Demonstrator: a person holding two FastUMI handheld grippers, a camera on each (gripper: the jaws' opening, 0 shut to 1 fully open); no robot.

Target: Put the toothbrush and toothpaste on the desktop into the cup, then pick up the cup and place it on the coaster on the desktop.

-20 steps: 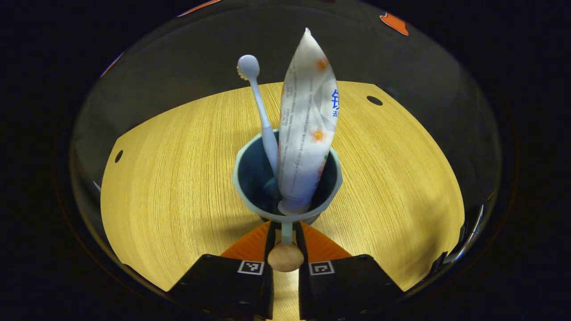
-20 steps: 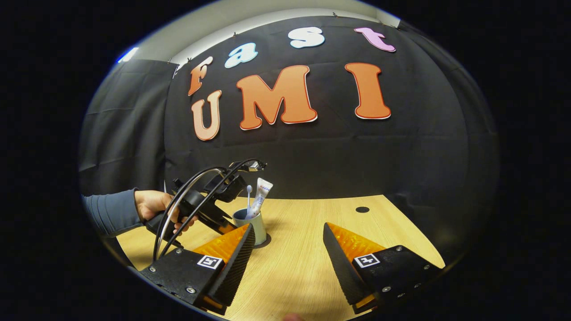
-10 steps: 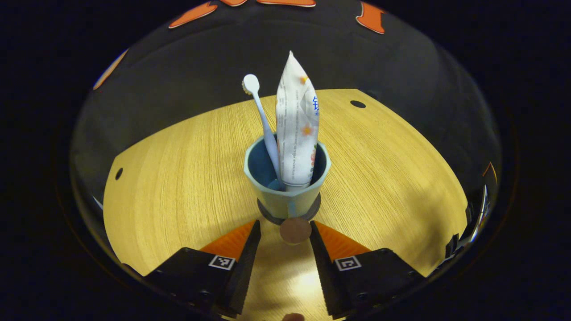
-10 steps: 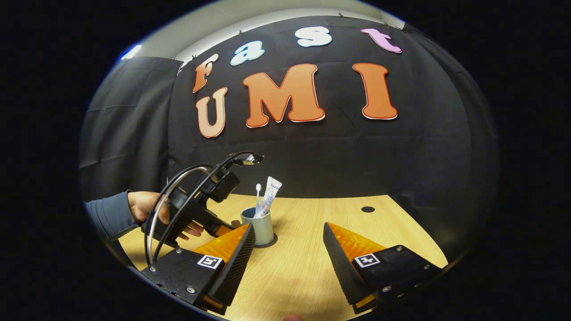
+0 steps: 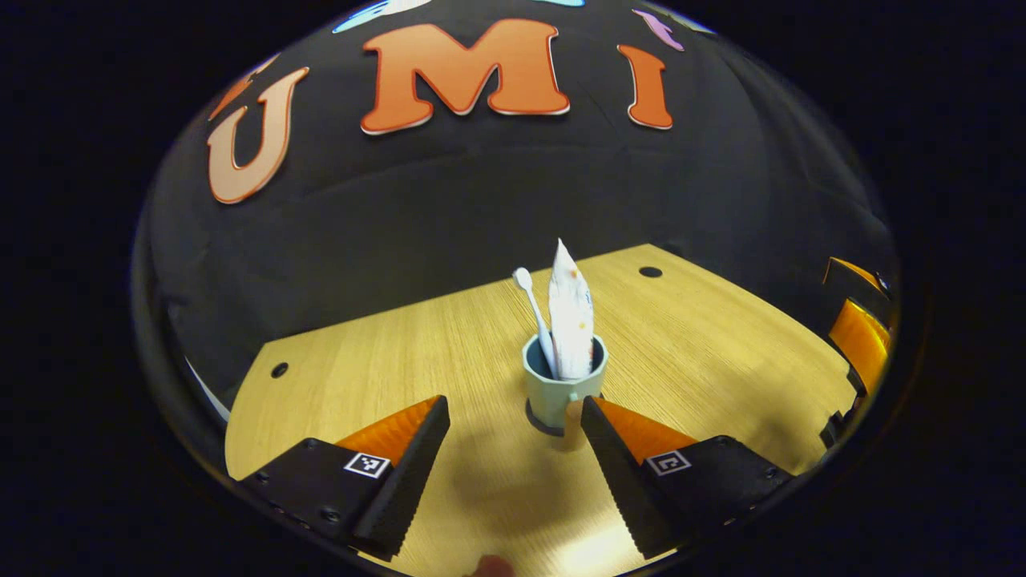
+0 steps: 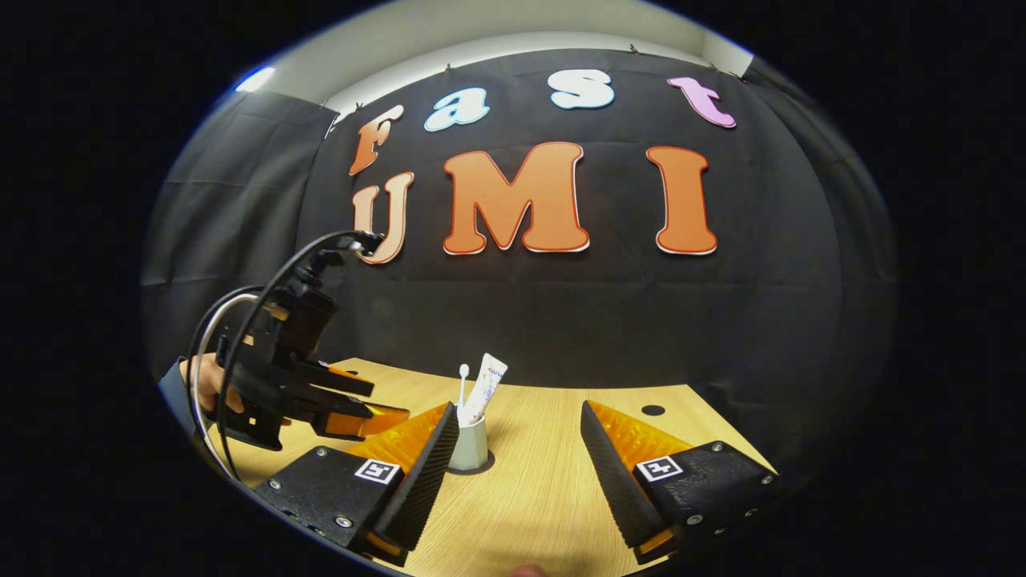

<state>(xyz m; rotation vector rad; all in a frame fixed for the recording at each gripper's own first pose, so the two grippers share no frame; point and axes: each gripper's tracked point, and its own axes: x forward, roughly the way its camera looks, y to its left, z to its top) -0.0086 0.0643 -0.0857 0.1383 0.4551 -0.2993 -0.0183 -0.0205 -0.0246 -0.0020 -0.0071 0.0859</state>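
Cup: a pale blue-green cup [image 5: 563,393] stands upright on the wooden desktop [image 5: 721,353], near its middle; in the right gripper view it shows as a small pale cup [image 6: 468,447] partly hidden behind that gripper's own left finger.
Coaster: a dark round coaster [image 5: 535,421] lies under the cup, its edge showing around the cup's foot; the cup rests on it.
Handle: a short stub with a brownish round knob [image 5: 571,421] sticks out from the cup's lower side toward the left gripper.
Toothbrush: a pale blue toothbrush [image 5: 535,316] stands in the cup, head up, leaning left, just beside the tube.
Toothpaste: a white toothpaste tube [image 5: 571,320] stands in the cup with its crimped end up; it carries small orange flower marks and some blue print, too small to read.
Left gripper: the left gripper [image 5: 513,433] is near the cup but apart from it, its fingers spread wide and holding nothing; the right gripper view shows it [image 6: 377,405] off to the left, held by a hand [image 6: 204,383], above the desktop.
Right gripper: the right gripper [image 6: 519,437] has its fingers wide apart and empty, over the near part of the desktop.
Markers: each finger block bears a small square black-and-white coded tag [image 5: 366,464], with no readable words.
Desktop holes: a dark round hole [image 5: 650,272] sits near the far right corner and another hole [image 5: 279,370] near the left edge.
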